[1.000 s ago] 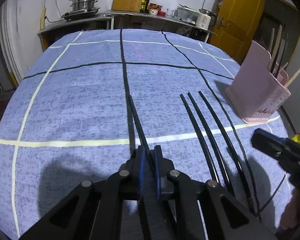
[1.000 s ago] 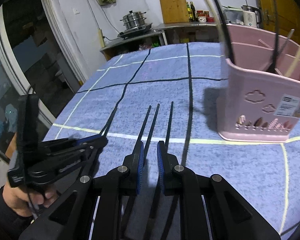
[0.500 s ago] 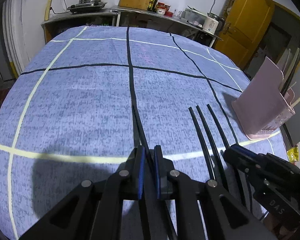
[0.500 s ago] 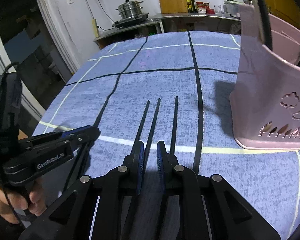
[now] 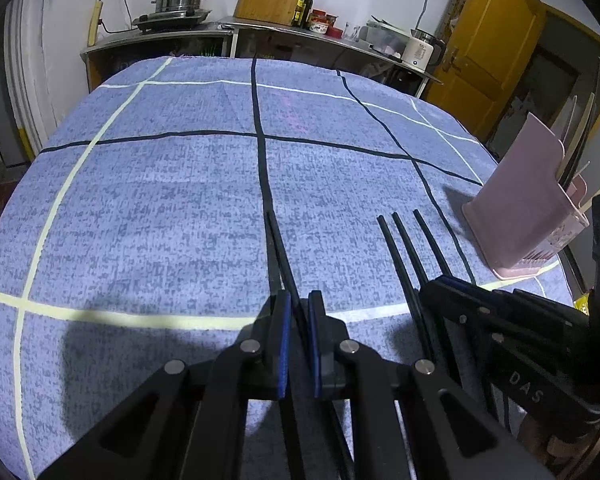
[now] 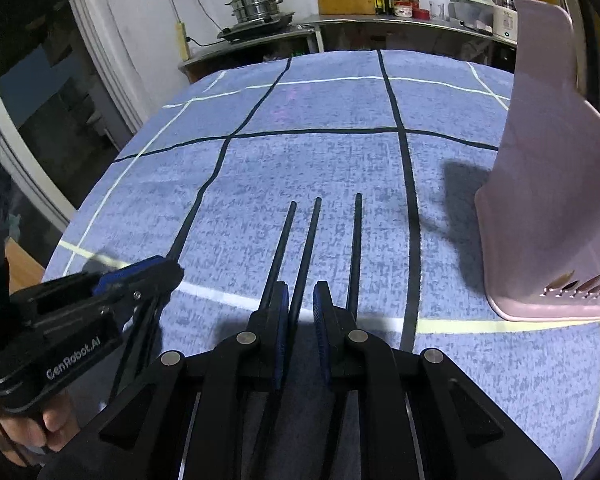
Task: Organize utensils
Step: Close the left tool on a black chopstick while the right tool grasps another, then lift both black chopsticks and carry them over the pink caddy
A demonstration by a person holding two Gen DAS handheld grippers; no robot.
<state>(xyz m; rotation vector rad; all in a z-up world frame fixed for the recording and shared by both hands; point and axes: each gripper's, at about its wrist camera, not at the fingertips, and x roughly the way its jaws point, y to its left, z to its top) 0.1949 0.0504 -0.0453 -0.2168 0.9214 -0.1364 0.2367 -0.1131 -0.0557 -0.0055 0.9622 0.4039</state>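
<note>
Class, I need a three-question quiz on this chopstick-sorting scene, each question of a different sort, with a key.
1. True or false: the pink holder lies tipped over on the tablecloth.
2. How many black chopsticks lie side by side ahead of the right gripper?
A. two
B. three
C. five
3. Fill in: in the left wrist view, the left gripper straddles a single black ____.

Key: 1 false, it stands upright. 2 B. 3 chopstick.
</note>
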